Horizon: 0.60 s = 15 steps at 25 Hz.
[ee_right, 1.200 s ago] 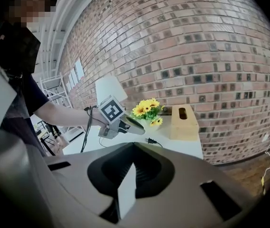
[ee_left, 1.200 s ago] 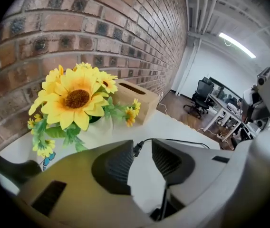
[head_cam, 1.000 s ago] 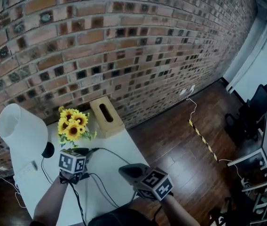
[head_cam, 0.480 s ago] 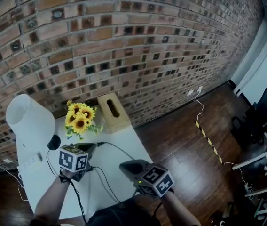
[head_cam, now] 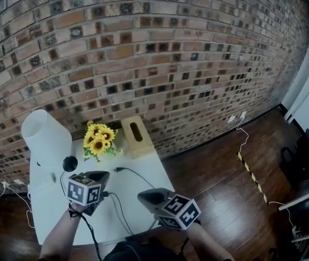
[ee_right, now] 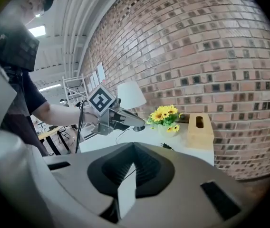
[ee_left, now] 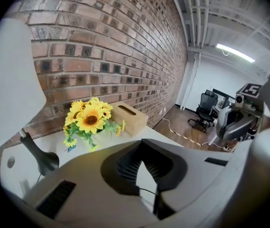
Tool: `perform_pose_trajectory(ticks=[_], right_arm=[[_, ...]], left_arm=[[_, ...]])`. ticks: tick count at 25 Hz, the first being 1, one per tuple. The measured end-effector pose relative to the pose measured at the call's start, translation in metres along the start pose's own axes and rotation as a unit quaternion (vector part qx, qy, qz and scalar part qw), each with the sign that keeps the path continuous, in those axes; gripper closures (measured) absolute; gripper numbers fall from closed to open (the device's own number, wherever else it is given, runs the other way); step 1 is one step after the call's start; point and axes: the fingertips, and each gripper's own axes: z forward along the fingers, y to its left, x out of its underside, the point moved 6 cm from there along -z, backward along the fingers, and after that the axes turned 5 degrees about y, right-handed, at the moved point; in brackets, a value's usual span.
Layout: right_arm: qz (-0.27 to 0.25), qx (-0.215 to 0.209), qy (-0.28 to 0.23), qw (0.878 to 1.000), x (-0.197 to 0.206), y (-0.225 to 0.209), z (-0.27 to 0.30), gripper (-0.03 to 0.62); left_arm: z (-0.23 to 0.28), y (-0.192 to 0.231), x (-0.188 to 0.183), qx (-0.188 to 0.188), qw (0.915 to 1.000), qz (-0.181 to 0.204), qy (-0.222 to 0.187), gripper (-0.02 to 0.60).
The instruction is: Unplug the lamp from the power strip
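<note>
Plug (head_cam: 118, 169) lies loose on the white table (head_cam: 43, 211), prongs toward nine o'clock, just off the left gripper (head_cam: 103, 174) at its one o'clock. I judge the unplug step done and the hand clearing away. Left jaws are clenched with nothing gripped; a thin black cord only shows below them. Right gripper (head_cam: 142, 196) hangs at five o'clock, jaws together, empty. Power strip (head_cam: 41, 182) sits at the left gripper's nine o'clock, pale and hard to read against the table; I can't see its sockets. The plug is small, black and flat on the surface, its cord (head_cam: 138, 175) trailing to four o'clock. Lamp (head_cam: 48, 140) stands at eleven o'clock. Next move, I'd say: confirm the strip is bare, then withdraw.
</note>
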Motion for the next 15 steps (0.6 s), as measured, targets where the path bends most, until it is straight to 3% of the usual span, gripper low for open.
perform_pose_trajectory(ticks=[7,15], right_arm=[[-0.008,-0.019,-0.006,1.000,0.019,0.005,-0.026,0.592],[-0.037,-0.058,-0.021,0.997,0.017,0.017,-0.029,0.591]], left_arm=[[-0.014,-0.034,0.009,-0.023,0.9997,-0.004,-0.010,0.578],[-0.057,-0.051,0.014,-0.083,0.9957,0.014,-0.037,0.578]])
